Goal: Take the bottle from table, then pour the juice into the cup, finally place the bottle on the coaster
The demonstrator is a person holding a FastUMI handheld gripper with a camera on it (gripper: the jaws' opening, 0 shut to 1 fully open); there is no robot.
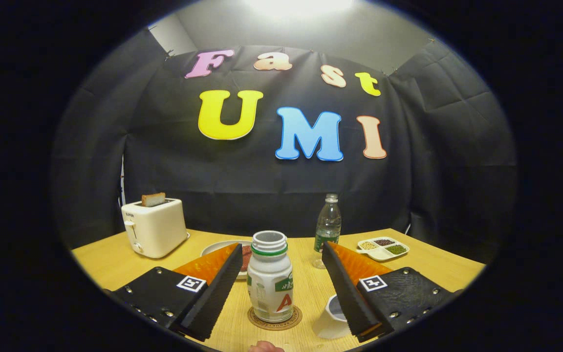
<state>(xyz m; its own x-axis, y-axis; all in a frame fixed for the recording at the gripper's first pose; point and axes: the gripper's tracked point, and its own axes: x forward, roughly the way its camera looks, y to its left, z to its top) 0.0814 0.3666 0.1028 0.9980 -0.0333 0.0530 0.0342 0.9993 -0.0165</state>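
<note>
So the wooden worktop (115, 261) had a toaster (154, 227) off left behind the bottle (270, 278). That bottle was white, squat, green-collared, uncapped, upright on the round coaster (275, 320). Fingers (281, 288) were spread wide either side of it, not touching. White cup (333, 318) sat just right of the bottle.

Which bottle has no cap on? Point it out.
The white bottle on the coaster, between the open gripper's fingers: its mouth is open. The clear bottle beyond them is capped.
</note>
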